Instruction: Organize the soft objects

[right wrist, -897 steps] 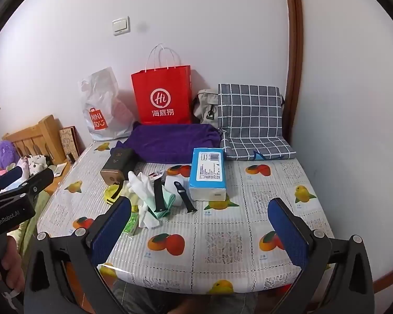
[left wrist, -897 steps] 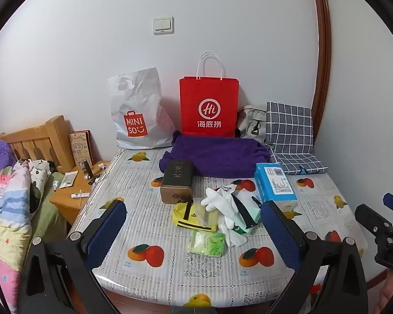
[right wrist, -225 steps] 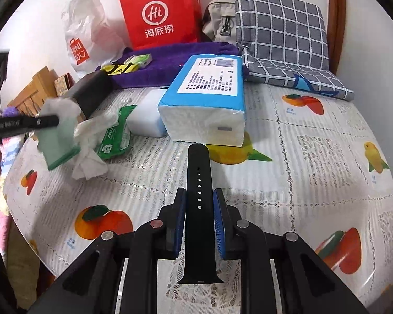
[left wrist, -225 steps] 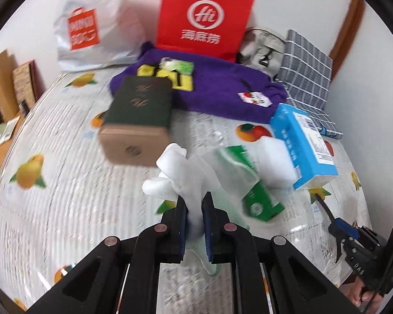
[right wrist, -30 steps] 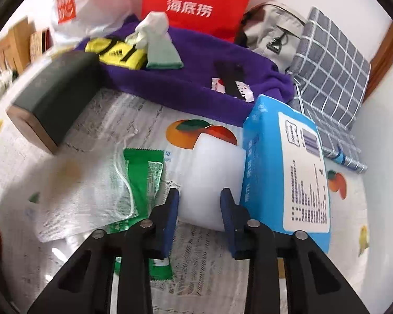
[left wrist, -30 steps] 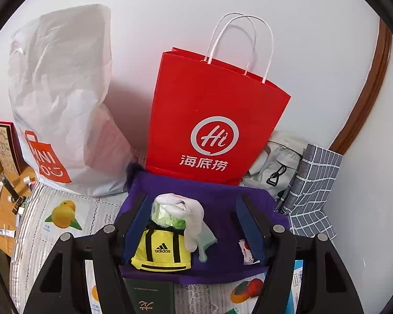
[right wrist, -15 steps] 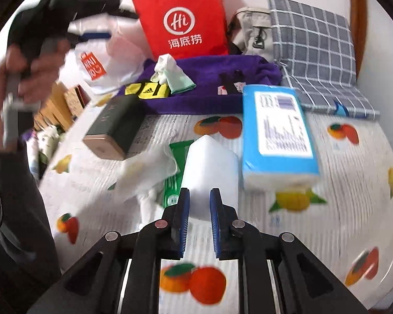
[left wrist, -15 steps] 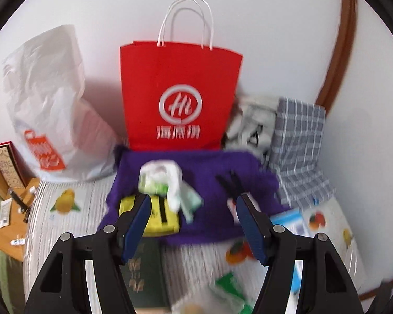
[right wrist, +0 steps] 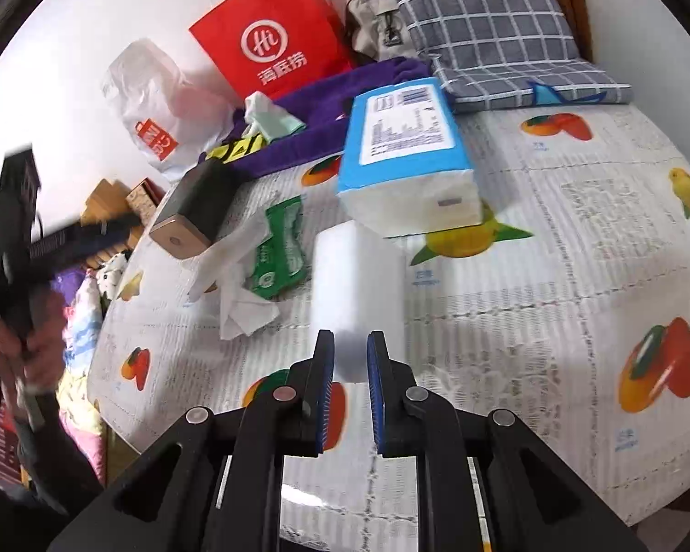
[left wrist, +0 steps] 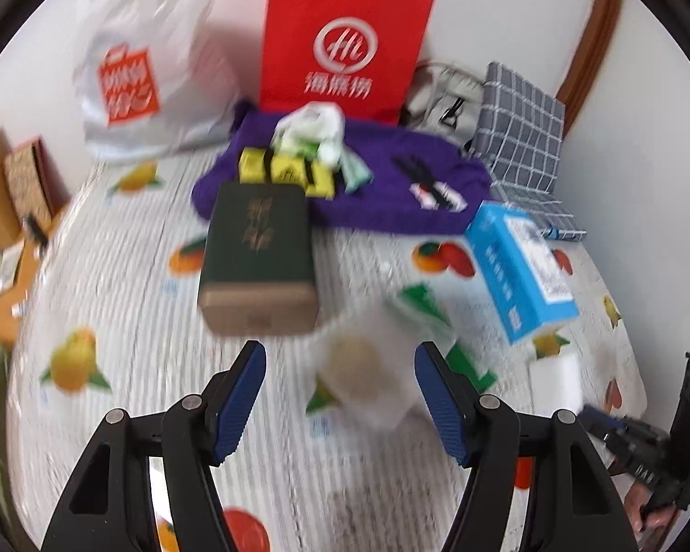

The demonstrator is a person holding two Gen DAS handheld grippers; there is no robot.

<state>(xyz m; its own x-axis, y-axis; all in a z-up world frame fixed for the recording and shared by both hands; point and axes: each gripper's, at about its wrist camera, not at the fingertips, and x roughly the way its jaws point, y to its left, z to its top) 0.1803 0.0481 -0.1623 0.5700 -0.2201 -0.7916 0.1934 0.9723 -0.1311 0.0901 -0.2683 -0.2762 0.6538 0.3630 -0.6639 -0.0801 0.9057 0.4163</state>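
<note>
**A:** What changed on the left side?

**B:** My left gripper has backed off from the purple towel at upper centre of its view. Its jaws are wide apart and hold nothing. A second ago it hung right over the towel; now it looks down at the thin white tissue low in the frame, between its fingers but not gripped. The picture is smeared with motion, so I can't say how close it is.

**A:** And the glove it carried over?

**B:** The white glove lies on the towel, on the yellow pouch, with the black strap further right on the same towel. So that drop is done.

**A:** Moving right?

**B:** My right gripper, at lower centre of its view, has closed its jaws narrowly on the near end of the white sponge block. A second ago they only straddled it. The block now sits in front of the blue tissue pack; whether it is clear of the table I can't tell.

**A:** What does that mean?

**B:** I judge the block goes to the towel next, then the tissue and the green wipes packet.
</note>
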